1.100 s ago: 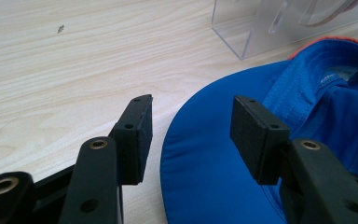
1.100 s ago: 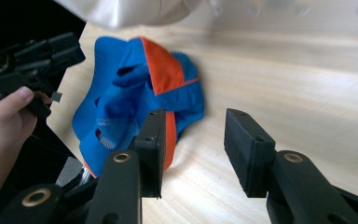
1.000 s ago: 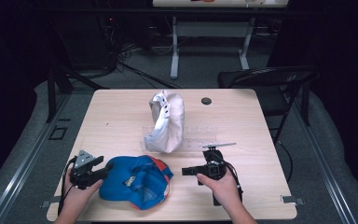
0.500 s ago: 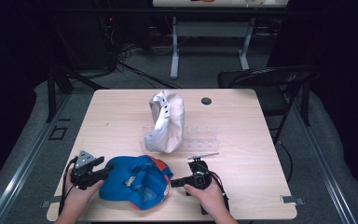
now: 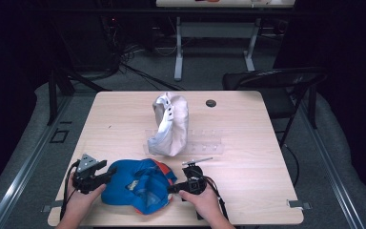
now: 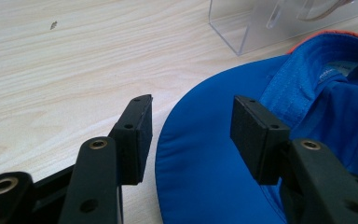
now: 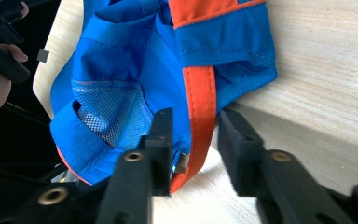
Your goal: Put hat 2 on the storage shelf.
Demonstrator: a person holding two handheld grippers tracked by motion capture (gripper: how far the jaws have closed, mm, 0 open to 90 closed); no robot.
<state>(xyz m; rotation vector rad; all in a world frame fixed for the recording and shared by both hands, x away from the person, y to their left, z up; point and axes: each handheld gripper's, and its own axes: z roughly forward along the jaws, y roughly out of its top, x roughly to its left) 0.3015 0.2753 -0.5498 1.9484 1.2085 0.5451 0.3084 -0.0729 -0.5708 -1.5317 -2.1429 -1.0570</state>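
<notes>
Blue fabric cap (image 5: 138, 185), orange-trimmed, lies upside down at the near edge of the tabletop (image 5: 248, 167), left of centre, between the two grippers. A second, white cap (image 5: 170, 125) stands near the middle of the tabletop against a clear acrylic stand (image 5: 205, 141); a small black disc (image 5: 211, 103) sits toward the far edge.

Left gripper (image 6: 189, 123): jaws wide apart and holding nothing, straddling the edge of the cap's brim, one jaw over bare wood, the other over blue cloth. Right gripper (image 7: 193, 133): jaws partly open around the orange strap (image 7: 200, 107) at the back of the cap. Whether the pads touch the strap, I cannot tell.

Risks, as judged:
- Cap lies close to the near edge. A pull toward the person could drag it off the tabletop.
- Right jaws might close on the strap alone, so the soft crown could sag or fold when lifted.
- Left jaws could slide off the thin, curved brim if they close at an angle.

View differences:
- High view gives the layout: both hands, both caps, tabletop edges.
- Left gripper view shows the brim between the jaws and a label inside the cap.
- Right gripper view shows the mesh lining and the strap.
</notes>
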